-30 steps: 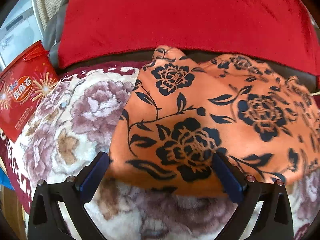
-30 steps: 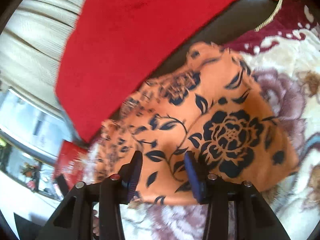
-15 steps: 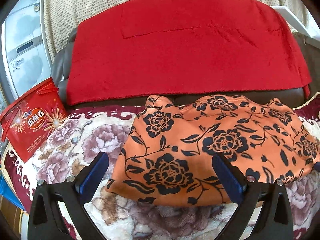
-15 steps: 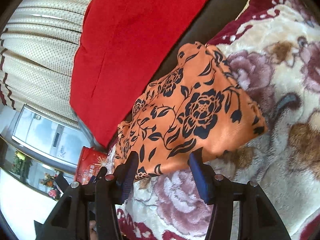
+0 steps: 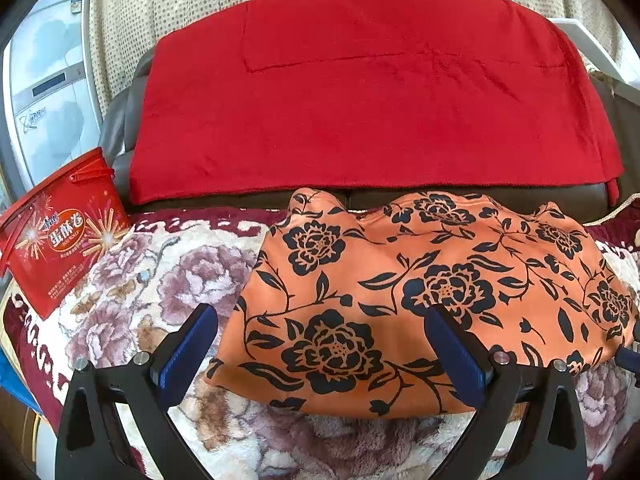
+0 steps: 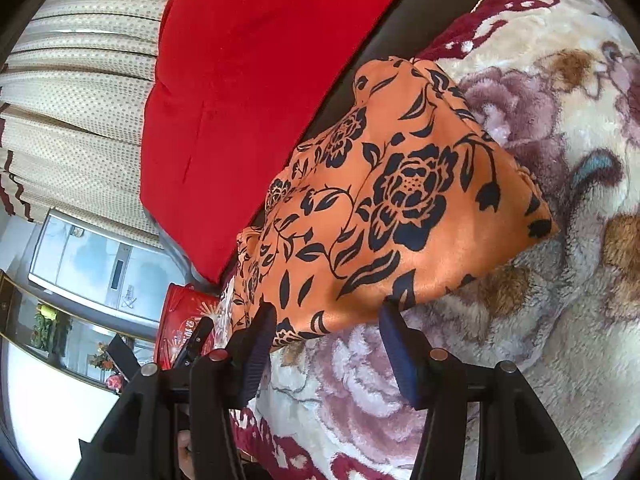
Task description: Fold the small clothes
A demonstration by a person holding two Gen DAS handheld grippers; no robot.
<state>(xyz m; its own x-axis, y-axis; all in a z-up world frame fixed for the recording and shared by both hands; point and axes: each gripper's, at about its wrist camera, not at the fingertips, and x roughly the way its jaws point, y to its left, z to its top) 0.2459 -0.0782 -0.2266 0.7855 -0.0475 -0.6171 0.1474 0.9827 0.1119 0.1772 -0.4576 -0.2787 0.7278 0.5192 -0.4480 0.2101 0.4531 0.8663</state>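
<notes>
A: What is counted?
B: One smooth orange floral garment (image 5: 420, 300), folded, laid on one plush flowered blanket (image 5: 168, 288) below one red fleece throw (image 5: 360, 100).
A: And each hand-held gripper?
B: The left hand-held gripper (image 5: 320, 344) and right hand-held gripper (image 6: 326, 334) are held apart, nothing clasped.

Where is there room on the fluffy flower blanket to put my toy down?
Bare flowered plush blanket lies between the red snack tub and the orange black-flowered garment, and along the near edge by the open left gripper. The right side is crowded: the garment covers it.
</notes>
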